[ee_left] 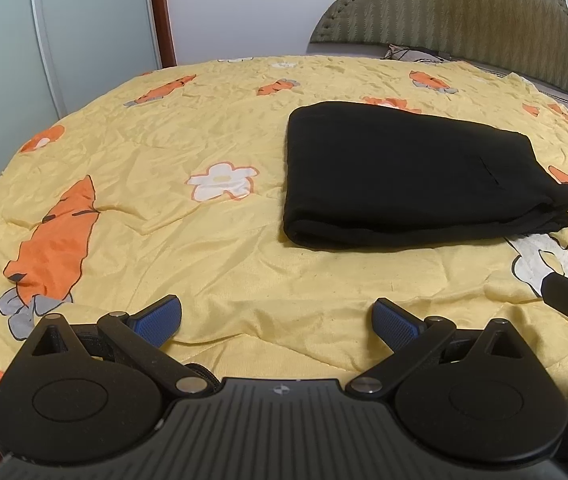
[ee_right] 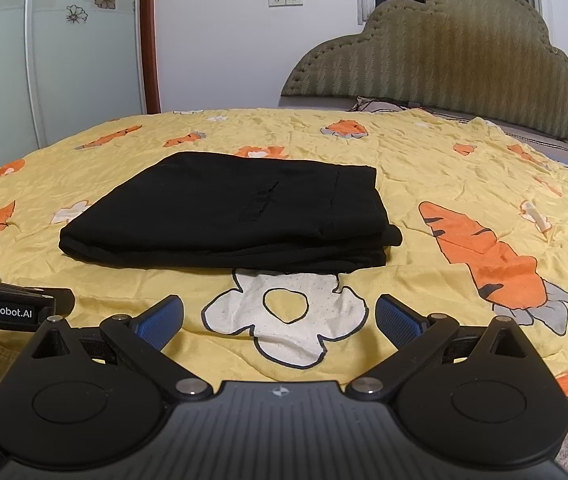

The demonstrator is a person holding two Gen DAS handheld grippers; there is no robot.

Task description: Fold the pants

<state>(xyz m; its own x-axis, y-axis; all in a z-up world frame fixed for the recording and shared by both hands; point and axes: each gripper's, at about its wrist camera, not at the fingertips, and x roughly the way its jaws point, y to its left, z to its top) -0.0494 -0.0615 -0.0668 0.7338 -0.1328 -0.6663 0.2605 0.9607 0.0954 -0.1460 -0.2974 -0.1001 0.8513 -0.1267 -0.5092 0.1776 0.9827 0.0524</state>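
Right wrist view: "GenRobot.AI" label [ee_right: 3, 304] on left tongs [ee_left: 276, 320]; both tongs wide open, empty.

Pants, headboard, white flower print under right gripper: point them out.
pants [ee_right: 224, 216], right wrist view, top folded layer
headboard [ee_right: 443, 60], right wrist view, padded face
white flower print [ee_right: 284, 320], right wrist view, centre ring

One text can be read: "GenRobot.AI", in white letters on a black label on the side of the left gripper [ee_right: 16, 306], which shows at the left edge of the right wrist view. Each black plastic gripper body also carries a small round emblem [ee_right: 280, 391] at its top middle, without letters. Nothing else is readable
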